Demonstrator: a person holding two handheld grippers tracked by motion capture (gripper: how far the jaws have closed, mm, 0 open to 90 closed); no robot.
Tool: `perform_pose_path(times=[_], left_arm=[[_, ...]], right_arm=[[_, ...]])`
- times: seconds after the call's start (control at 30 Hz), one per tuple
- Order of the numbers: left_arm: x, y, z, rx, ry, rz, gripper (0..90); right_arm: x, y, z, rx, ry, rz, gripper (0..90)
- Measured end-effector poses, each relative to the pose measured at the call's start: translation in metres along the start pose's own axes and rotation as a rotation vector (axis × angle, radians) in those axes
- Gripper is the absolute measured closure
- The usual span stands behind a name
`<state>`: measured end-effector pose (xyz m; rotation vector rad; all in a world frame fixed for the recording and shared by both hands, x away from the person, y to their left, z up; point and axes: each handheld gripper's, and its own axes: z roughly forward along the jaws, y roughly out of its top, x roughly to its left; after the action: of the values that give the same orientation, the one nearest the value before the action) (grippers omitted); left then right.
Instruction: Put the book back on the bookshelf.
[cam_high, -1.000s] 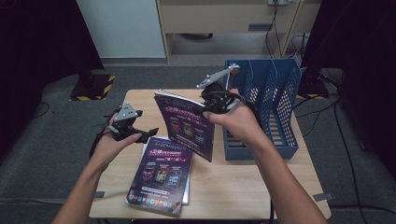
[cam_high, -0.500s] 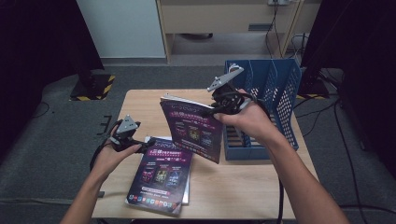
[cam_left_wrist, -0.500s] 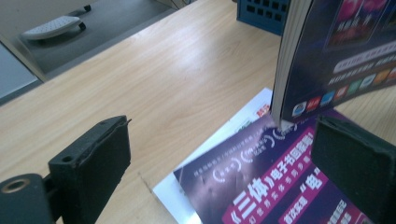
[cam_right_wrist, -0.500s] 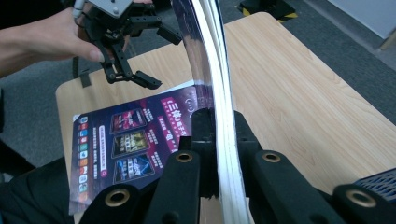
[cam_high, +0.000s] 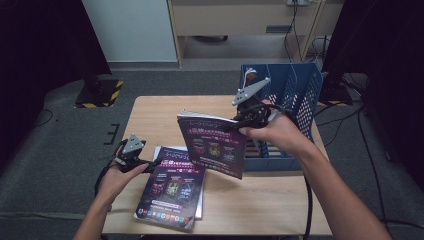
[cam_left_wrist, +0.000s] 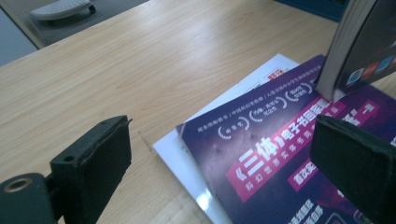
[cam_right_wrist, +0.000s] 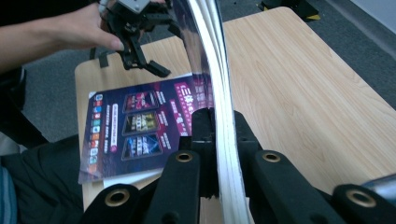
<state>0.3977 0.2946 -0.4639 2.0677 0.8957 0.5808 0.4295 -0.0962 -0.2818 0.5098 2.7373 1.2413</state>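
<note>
We are carrying one booklet (cam_high: 214, 145) clamped in the right gripper (cam_high: 239, 124) toward the blue rack (cam_high: 292, 95), while the left gripper (cam_high: 150, 164), jaws apart, is hovering at the stack (cam_high: 172, 192) waiting on the table (cam_high: 160, 115).

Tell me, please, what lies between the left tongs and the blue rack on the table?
In the high view, between the left tongs and the blue rack hangs the lifted booklet, clamped by the right tongs.
</note>
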Motion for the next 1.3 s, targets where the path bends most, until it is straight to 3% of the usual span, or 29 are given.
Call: perform_pose_path(times=[0.17, 0.43, 0.67, 1.3], left_arm=[[0.0, -0.01, -0.003, 0.013, 0.003, -0.017, 5.3], [0.0, -0.012, -0.002, 0.021, 0.01, -0.021, 5.3], [0.0, -0.014, 0.001, 0.034, 0.005, -0.019, 5.3], [0.003, -0.016, 0.003, 0.035, 0.01, -0.048, 5.3]], right_arm=[[0.004, -0.01, -0.017, -0.023, -0.017, 0.008, 84.4], [0.005, -0.015, -0.042, -0.045, -0.004, -0.012, 84.3], [0.001, -0.024, -0.052, -0.047, 0.011, -0.012, 84.3], [-0.003, -0.039, -0.083, -0.027, -0.011, -0.017, 84.3]])
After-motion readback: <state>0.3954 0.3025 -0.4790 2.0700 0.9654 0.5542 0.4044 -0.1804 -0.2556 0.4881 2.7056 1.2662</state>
